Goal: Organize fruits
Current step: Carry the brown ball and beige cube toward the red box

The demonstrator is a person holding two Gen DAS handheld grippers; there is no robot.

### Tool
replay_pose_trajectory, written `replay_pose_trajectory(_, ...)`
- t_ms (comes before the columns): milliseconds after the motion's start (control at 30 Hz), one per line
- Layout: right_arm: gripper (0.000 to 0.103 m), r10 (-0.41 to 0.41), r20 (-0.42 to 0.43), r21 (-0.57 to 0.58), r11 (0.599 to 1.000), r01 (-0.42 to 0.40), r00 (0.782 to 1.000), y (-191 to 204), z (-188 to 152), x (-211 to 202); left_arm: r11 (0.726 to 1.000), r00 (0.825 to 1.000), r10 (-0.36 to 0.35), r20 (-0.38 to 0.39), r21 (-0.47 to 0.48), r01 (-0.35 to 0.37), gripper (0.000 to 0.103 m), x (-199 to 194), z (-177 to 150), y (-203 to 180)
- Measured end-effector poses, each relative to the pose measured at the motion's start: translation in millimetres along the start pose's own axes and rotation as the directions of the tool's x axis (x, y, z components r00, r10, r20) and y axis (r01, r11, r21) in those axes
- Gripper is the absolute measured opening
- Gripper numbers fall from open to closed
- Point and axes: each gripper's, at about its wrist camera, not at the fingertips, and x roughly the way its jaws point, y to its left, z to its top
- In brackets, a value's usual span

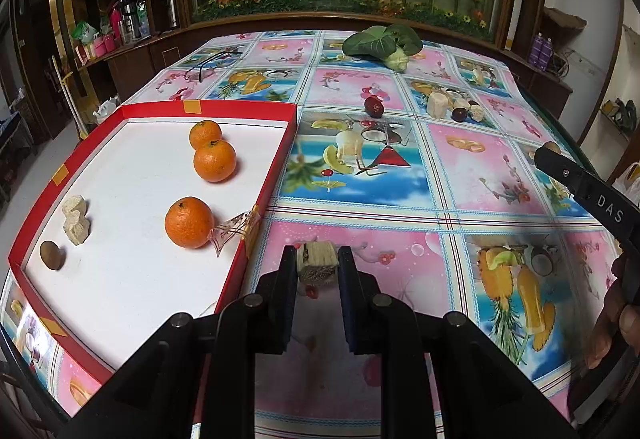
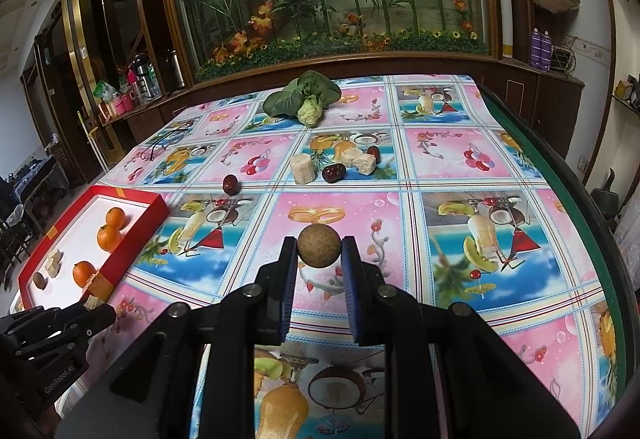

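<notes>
A: Since the tray [image 1: 276,167] sits at the far left, is that where everything is going?

B: I'd judge so. Three oranges [image 1: 189,222] lie inside it already, with two pale chunks [image 1: 76,219] and a brown ball [image 1: 52,255] near its left wall, so like seems to be kept with like.

A: And the left gripper [image 1: 318,259]?

B: Its jaws are nearly closed and pinch another pale chunk [image 1: 316,261], held just beside the tray's right wall, above the cloth [image 1: 460,175]. That looks like a carry paused at the rim, probably bound for the other two chunks.

A: What about the right gripper [image 2: 319,253]?

B: It clamps a round brown fruit [image 2: 319,246] between almost-closed pads, over the middle of the cloth and well apart from the tray. It matches the ball in the tray, so I'd guess it waits its turn.

A: Anything left further right?

B: Yes: a dark red fruit [image 2: 230,184] alone, then more chunks [image 2: 303,168] and another red one [image 2: 333,172] clustered past it, and a leafy green [image 2: 304,99] at the far edge. Whether the green belongs in the tray I cannot tell.
</notes>
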Motion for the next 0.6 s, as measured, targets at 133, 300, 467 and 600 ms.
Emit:
replay_pose_trajectory(133,0.023,0.000,-0.002,-0.002,1.000,0.000,1.000,0.8,-0.4,0.3,1.000,1.000,-0.001,-0.002,-0.001,0.001,0.018,-0.1,0.1,0.4)
replay_pose_trajectory(300,0.023,-0.002,-0.002,-0.004,1.000,0.002,1.000,0.7,-0.3,-0.3,1.000,1.000,0.000,0.005,0.000,0.000,0.018,-0.9,-0.5,0.3)
replay_pose_trajectory(467,0.023,-0.004,-0.001,-0.005,1.000,0.004,1.000,1.7,-0.8,0.3,1.000,1.000,0.001,0.018,-0.001,-0.001,0.018,-1.9,0.1,-0.1)
replay_pose_trajectory(600,0.023,-0.020,-0.010,-0.021,1.000,0.019,1.000,1.9,-2.2,3.1,1.000,0.999,0.001,0.039,-0.005,-0.001,0.018,-6.3,-0.2,0.6)
